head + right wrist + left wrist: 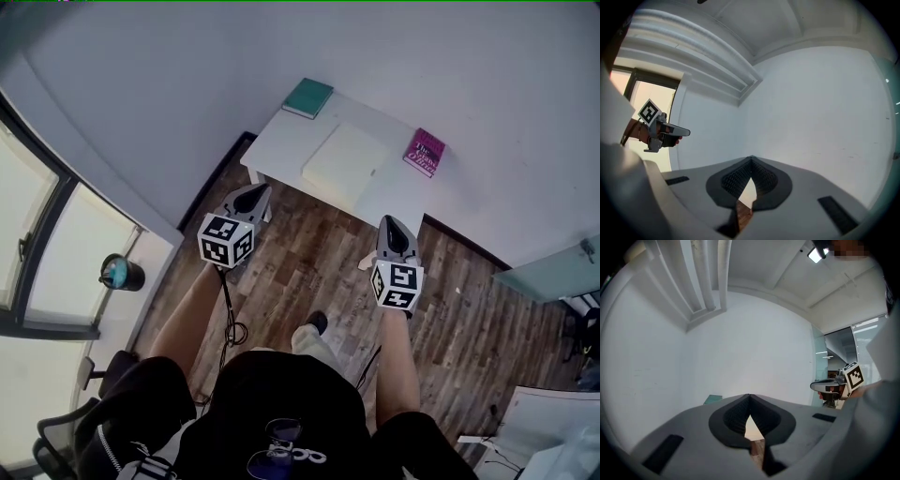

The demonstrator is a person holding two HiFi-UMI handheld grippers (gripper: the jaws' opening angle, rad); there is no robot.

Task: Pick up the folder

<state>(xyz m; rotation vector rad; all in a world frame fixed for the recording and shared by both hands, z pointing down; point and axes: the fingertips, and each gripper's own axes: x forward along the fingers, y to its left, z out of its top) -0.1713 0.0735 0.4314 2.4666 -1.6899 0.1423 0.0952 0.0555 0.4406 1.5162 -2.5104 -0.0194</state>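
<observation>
A pale cream folder lies flat in the middle of a white table against the wall. My left gripper hovers over the wooden floor just short of the table's near left corner, shut and empty. My right gripper hangs over the floor before the table's near right edge, shut with nothing in it. In the left gripper view the jaws meet at the tips, with the table top seen through the gap and the right gripper off to the side. The right gripper view shows its jaws closed and the left gripper beside the window.
A teal book rests at the table's far left corner and a magenta book at its right end. A dark cup stands on the window ledge at left. A cable trails on the wooden floor. A glass partition stands at right.
</observation>
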